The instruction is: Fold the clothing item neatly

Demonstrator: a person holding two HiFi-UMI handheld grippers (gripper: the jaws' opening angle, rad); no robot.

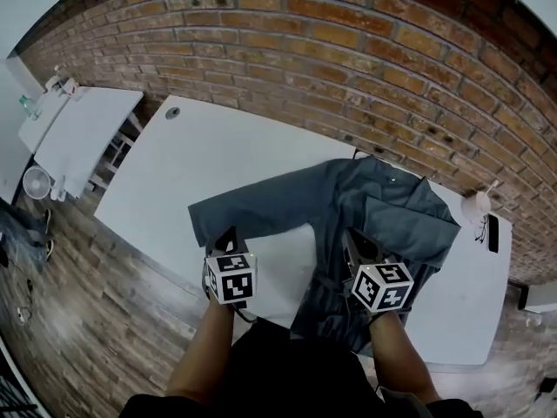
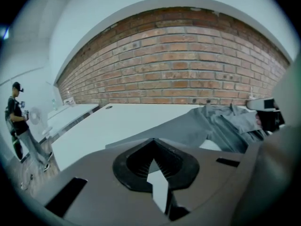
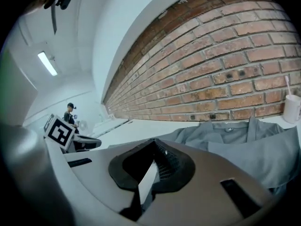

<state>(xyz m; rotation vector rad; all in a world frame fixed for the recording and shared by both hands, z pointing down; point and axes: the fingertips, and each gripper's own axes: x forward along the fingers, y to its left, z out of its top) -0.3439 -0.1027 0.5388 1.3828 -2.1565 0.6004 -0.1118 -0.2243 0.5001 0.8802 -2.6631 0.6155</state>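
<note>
Grey shirt (image 1: 383,212) (one sleeve folded) flat on table (image 1: 183,159)

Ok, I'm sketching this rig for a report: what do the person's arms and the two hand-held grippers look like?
The left hand-held gripper and right hand-held gripper match: grey bodies, black ribbed pads, each carrying a white cube with black square markers. The forearms are bare, no sleeves showing; the person wears dark clothes.

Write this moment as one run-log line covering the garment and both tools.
garment: grey shirt on white table, one sleeve folded over, other sleeve spread out | left tool: shut, empty | right tool: shut, empty
</note>
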